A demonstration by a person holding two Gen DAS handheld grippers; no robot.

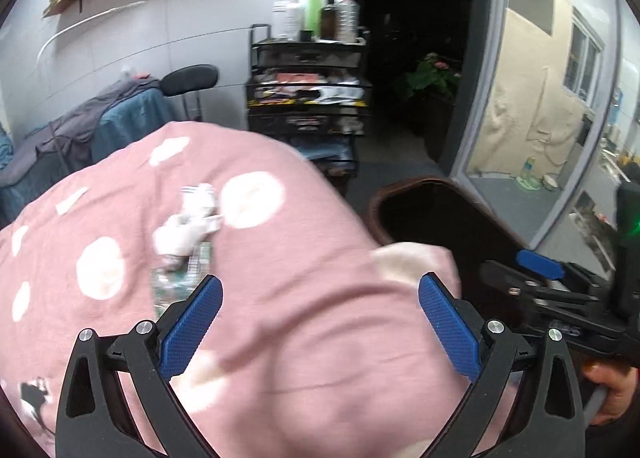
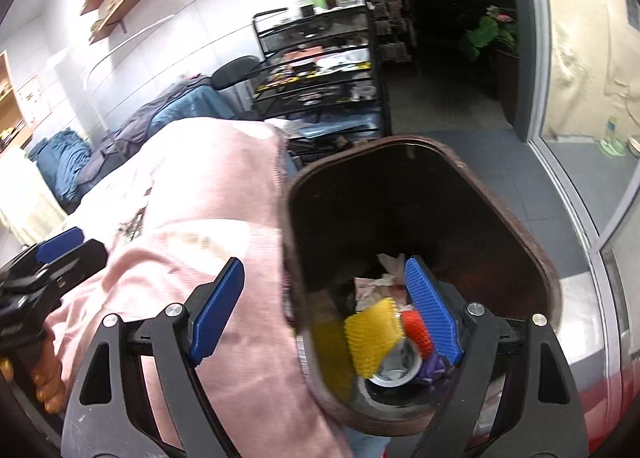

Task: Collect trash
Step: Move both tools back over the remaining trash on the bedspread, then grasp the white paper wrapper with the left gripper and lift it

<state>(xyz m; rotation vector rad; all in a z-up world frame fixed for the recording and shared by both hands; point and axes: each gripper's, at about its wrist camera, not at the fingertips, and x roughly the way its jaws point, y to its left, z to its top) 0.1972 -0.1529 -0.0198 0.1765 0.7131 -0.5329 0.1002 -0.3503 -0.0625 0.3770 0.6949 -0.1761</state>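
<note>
A crumpled white tissue [image 1: 188, 227] lies on a pink spotted blanket [image 1: 280, 266], with a crushed clear plastic wrapper [image 1: 180, 282] just below it. My left gripper [image 1: 320, 302] is open and empty over the blanket, right of that trash. A dark brown bin [image 2: 528, 242] stands beside the bed; it holds yellow foam netting [image 2: 372, 334], red netting [image 2: 416, 330], a can [image 2: 394, 372] and paper scraps. My right gripper [image 2: 328, 282] is open and empty above the bin's left rim. The bin also shows in the left wrist view [image 1: 420, 213].
A black wire trolley [image 1: 308, 89] with bottles on top stands beyond the bed. A black chair [image 1: 192, 79] and a second bed with blue bedding [image 1: 128, 121] are at the left. A glass door [image 1: 532, 97] is at the right, a potted plant [image 1: 432, 75] in the dark doorway.
</note>
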